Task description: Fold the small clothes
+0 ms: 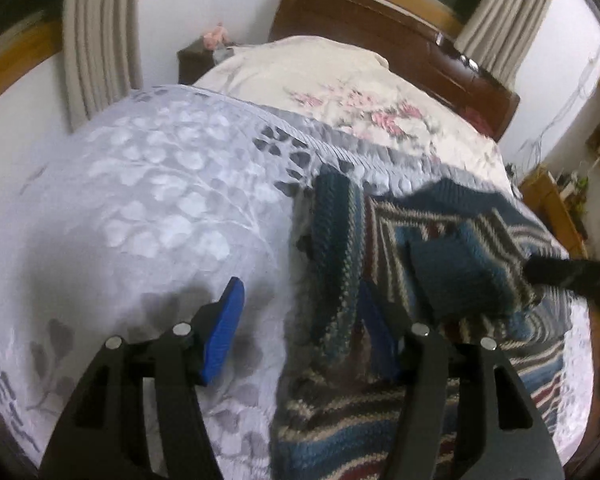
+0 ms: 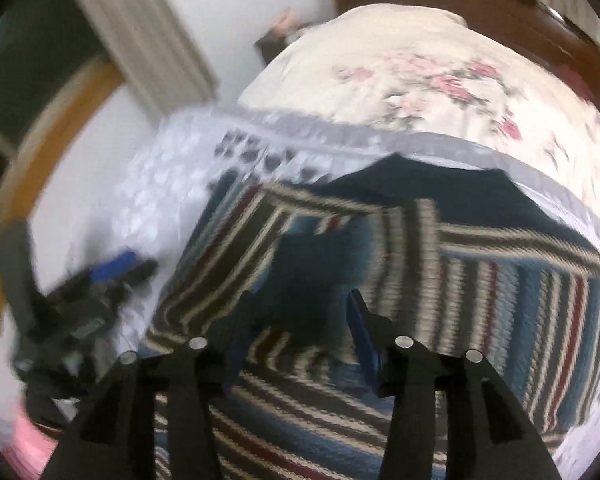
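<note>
Nearest the left wrist camera, the left gripper [image 1: 300, 334] stood wide open with nothing between its blue-padded fingers [image 1: 222, 334]. One pad hung over the white bedspread with a grey leaf print [image 1: 140, 208], the other over the edge of the garment, a placement that suited taking hold of that side edge. The right gripper [image 2: 300, 336] was likewise open and empty, poised over the middle of the garment; that view was blurred, and contact could not be confirmed. The striped knitted sweater in blue, cream and dark red [image 1: 440, 240] lay flat on the bedspread, both sleeves turned inward across the body, apparently partway through folding. Beyond lay a cream floral quilt [image 1: 340, 80], then a dark wooden headboard [image 1: 400, 36].
</note>
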The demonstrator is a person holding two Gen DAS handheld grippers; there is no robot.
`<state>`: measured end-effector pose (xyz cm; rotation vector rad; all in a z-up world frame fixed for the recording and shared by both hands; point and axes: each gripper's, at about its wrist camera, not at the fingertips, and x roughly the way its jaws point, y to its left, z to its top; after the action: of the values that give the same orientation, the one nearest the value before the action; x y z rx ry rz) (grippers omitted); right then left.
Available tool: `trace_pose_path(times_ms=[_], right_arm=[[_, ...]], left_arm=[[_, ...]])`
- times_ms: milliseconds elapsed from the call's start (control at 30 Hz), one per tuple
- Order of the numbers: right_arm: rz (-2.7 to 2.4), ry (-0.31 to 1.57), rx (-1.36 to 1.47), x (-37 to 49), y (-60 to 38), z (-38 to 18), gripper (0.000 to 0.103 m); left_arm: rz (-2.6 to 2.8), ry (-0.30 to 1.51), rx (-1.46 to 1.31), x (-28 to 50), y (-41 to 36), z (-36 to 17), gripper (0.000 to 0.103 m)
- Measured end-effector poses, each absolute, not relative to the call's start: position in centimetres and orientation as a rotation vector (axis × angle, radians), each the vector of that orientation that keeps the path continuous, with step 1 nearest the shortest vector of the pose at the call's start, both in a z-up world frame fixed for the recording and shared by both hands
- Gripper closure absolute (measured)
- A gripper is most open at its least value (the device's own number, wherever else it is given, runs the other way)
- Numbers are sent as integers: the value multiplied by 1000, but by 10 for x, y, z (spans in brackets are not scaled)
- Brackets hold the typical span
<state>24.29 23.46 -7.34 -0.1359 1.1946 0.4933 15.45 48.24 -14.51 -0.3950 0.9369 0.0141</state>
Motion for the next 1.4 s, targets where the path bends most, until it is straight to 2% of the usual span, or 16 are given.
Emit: trace_pose_path(times_ms=[133, 300, 367, 400, 433, 500, 800, 933, 1133, 1333, 1367, 1400], right_arm=[[459, 1244, -323, 236, 278, -111, 48], [373, 1271, -470, 238, 293, -148, 49], [354, 1255, -486, 237, 292, -148, 61], [344, 1245, -477, 238, 289, -145, 80], [356, 1246, -439, 239, 284, -141, 93], [382, 1255, -347, 245, 273, -133, 97], [490, 1125, 127, 241, 173, -57, 98], [435, 1072, 296, 244, 110, -41, 98], [245, 1083, 539, 251, 9, -64, 95], [137, 1118, 618, 241, -47, -96, 87], [155, 1113, 630, 240, -49, -97, 86], [174, 1109, 637, 240, -49, -96, 78]], left_arm=[[43, 940, -420, 142, 495, -142, 43], [59, 960, -460, 130, 504, -150, 43], [56, 968, -471, 128, 505, -153, 43], [55, 968, -470, 127, 505, -153, 43], [54, 968, -467, 127, 504, -153, 43], [48, 965, -464, 127, 501, -152, 42], [-17, 958, -423, 139, 467, -148, 42], [-48, 967, -397, 147, 447, -150, 42], [-47, 984, -353, 155, 426, -156, 42], [-36, 972, -315, 153, 416, -150, 42], [-38, 966, -314, 153, 415, -148, 42], [-42, 960, -315, 152, 413, -146, 42]])
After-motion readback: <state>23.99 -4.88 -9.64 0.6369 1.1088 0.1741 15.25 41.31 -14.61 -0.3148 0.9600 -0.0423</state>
